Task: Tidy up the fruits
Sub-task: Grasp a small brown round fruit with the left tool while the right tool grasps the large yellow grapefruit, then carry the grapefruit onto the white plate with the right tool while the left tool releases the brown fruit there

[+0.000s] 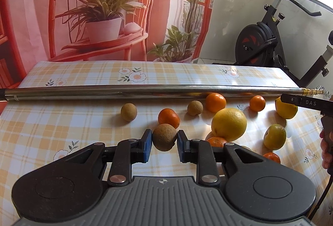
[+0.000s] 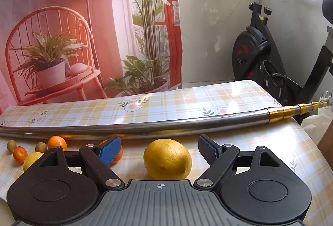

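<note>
Your left fingers (image 1: 148,138) bracket the brown fruit (image 1: 164,137) without quite touching, ready to close. Your right fingers (image 2: 110,150) gape wide around the lemon (image 2: 167,159). Oranges (image 1: 215,102) lie scattered toward 1 o'clock, fenced on the surface (image 1: 52,128) by the pole (image 1: 124,90).

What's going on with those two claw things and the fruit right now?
Left gripper open, straddling a brown fruit, small gaps either side. Right gripper open wide around a lemon, not touching. Metal pole lies across the table behind the fruit.

"DAS" reads on the right claw (image 1: 306,102)
</note>
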Motion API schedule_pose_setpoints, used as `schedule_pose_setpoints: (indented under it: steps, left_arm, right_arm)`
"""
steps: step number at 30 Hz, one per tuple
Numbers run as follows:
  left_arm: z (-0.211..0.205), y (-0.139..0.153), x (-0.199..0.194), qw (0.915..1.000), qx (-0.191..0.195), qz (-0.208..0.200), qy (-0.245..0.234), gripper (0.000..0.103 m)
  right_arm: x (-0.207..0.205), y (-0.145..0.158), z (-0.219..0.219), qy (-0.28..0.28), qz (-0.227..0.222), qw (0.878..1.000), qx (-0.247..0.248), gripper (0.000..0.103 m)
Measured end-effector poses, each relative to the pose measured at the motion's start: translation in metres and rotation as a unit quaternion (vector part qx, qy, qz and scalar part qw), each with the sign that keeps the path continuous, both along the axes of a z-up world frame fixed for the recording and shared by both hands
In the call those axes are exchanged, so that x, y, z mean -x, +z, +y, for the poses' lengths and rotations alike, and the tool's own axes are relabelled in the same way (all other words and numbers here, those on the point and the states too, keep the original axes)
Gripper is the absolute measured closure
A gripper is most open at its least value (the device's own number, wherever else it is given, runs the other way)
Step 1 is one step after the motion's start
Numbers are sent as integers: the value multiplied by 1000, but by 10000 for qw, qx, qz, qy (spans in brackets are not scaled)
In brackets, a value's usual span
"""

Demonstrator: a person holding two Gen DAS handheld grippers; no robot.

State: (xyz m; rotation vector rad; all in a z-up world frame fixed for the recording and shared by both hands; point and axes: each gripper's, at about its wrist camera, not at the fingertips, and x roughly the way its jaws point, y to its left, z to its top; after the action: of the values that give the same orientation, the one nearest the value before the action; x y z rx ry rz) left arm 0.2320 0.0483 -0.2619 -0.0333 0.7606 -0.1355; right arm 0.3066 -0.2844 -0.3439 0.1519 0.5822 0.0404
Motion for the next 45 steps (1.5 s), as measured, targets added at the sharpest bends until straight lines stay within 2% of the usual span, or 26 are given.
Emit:
schedule_pose_setpoints:
  steps: [6, 9, 12, 16, 22, 32, 45]
  left_arm:
    - [-4, -1, 3, 9999, -50, -8, -99, 76]
    - [-5, 0, 5, 9999, -76, -31, -104, 76]
    - [-5, 1, 7, 9999, -55, -35, -139, 76]
    - [-7, 3, 10, 9997, -97, -64, -194, 76]
    - [-6, 7, 18, 9997, -59, -69, -223, 76]
    - [-3, 15, 34, 9994, -97, -98, -311, 76]
    - [4, 19, 66, 9977, -111, -63, -666, 76]
  right_arm:
    - [-19, -23, -6, 77, 316, 9995, 19, 24]
    - [-22, -27, -7, 89, 383, 9992, -17, 30]
    - [-23, -31, -9, 85, 524, 9983, -248, 43]
    - [-20, -34, -12, 56, 586, 9971, -482, 48]
    - [-11, -30, -12, -22, 565, 9967, -586, 50]
    - [29, -15, -2, 29, 506, 9951, -851, 50]
    - [86, 22, 28, 189, 218, 9934, -1106, 50]
